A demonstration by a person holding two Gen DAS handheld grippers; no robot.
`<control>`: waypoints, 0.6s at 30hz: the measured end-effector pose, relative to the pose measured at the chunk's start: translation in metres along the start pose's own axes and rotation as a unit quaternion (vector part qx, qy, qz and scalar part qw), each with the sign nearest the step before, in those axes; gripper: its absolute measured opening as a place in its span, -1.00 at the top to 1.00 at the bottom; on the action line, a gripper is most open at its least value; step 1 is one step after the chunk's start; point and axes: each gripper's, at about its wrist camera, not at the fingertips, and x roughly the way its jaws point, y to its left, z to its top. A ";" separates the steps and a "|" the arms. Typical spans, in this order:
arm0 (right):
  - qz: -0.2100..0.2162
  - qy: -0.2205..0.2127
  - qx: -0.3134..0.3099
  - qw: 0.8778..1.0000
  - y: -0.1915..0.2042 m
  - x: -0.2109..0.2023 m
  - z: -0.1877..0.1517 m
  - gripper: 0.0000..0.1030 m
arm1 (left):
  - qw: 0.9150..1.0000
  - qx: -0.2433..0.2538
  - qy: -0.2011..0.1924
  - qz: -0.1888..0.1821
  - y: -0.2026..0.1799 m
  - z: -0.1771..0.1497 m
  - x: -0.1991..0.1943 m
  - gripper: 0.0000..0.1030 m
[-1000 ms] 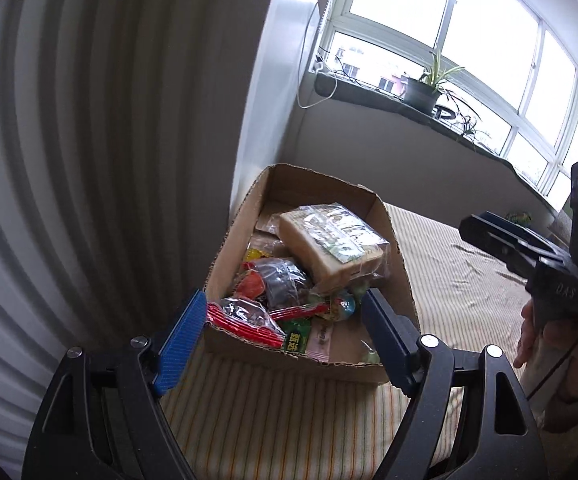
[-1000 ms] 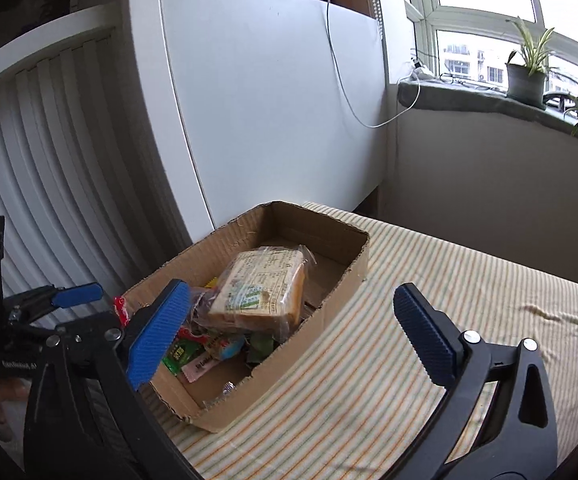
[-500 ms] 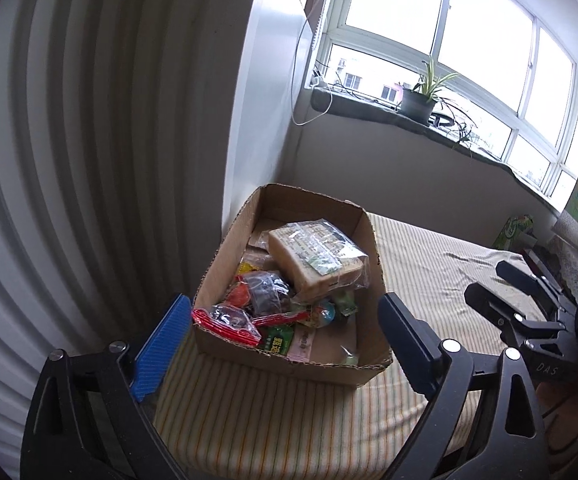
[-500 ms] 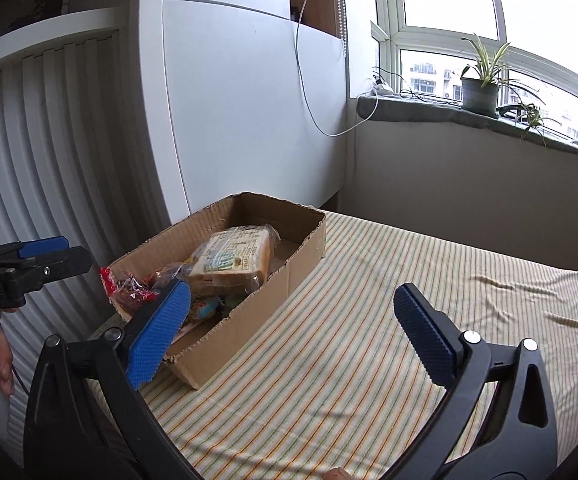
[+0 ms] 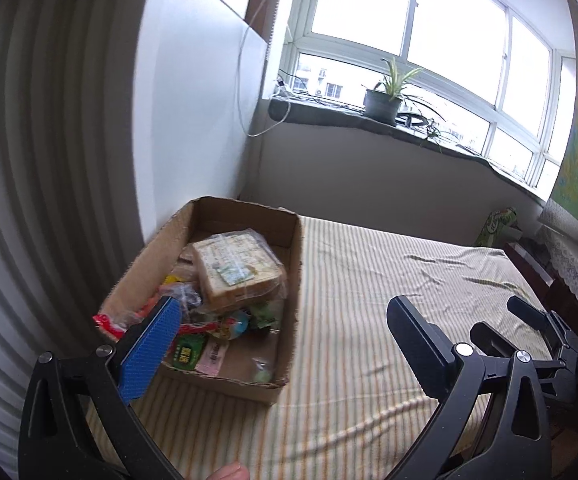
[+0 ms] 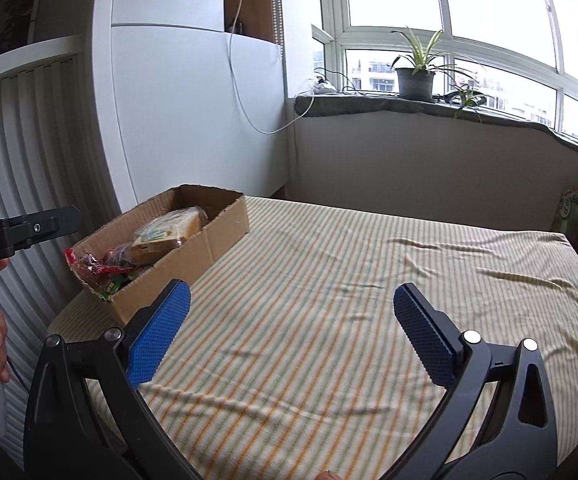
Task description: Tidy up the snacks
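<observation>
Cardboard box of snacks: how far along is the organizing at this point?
Done: snacks sit piled in the cardboard box, the wrapped bread on top. In hand: nothing; the left gripper is opening with nothing between its fingers, and the right gripper is open over bare striped sheet. Left: none visible outside the box.

A striped bed carries an open cardboard box near its corner.

striped bed open, box walls leftward
</observation>
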 end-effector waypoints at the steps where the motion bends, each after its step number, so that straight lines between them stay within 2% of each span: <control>1: -0.009 0.000 0.003 1.000 -0.008 -0.004 -0.002 -1.00 | 1.000 0.008 0.003 -0.006 -0.011 0.000 0.004 -0.99; 6: -0.057 -0.004 0.021 0.998 -0.053 -0.025 -0.010 -1.00 | 0.999 0.037 0.018 -0.025 -0.065 -0.003 0.024 -0.99; 10: -0.100 -0.007 0.023 0.995 -0.086 -0.041 -0.013 -1.00 | 0.998 0.057 0.027 -0.023 -0.095 -0.007 0.032 -0.99; 15: -0.129 -0.019 0.047 0.990 -0.119 -0.058 -0.013 -1.00 | 0.996 0.074 0.030 -0.030 -0.112 -0.011 0.031 -0.99; 18: -0.131 -0.031 0.058 0.989 -0.127 -0.065 -0.012 -1.00 | 0.996 0.086 0.034 -0.018 -0.114 -0.013 0.031 -0.99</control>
